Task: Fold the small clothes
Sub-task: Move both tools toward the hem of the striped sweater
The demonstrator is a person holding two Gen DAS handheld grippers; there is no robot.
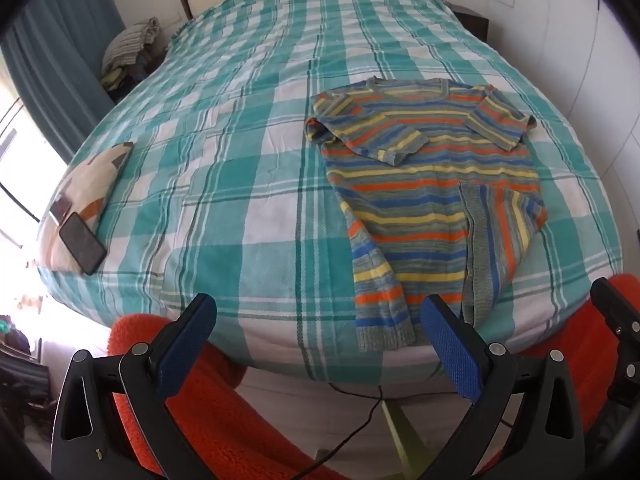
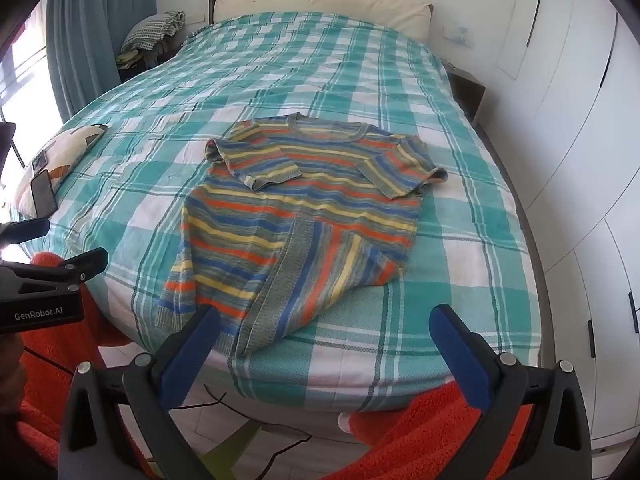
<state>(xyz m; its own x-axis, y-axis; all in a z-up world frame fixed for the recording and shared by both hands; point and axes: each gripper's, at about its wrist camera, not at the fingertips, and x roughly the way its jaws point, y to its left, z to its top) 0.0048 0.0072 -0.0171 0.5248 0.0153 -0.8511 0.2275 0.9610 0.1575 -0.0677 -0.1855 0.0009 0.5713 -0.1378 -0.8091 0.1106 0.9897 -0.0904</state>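
A small striped knit shirt [image 1: 428,184] [image 2: 304,216] in blue, orange, yellow and grey lies flat near the foot of the bed [image 1: 248,184] [image 2: 460,280]. Both short sleeves are folded in over the chest, and the lower right corner of the hem is turned up over the body. My left gripper [image 1: 320,320] hangs open off the bed's front edge, left of the shirt's hem, nothing between its blue pads. In the right wrist view my right gripper [image 2: 324,328] is open too, just short of the hem, and the left gripper's side [image 2: 52,280] shows at the left.
A cushion [image 1: 88,184] [image 2: 60,152] with a dark phone [image 1: 82,242] [image 2: 43,196] on it lies at the bed's left edge. Orange fleece-clad legs [image 1: 208,420] [image 2: 424,432] are below the grippers. A cable [image 1: 352,420] runs across the floor. White wardrobes [image 2: 580,160] stand on the right.
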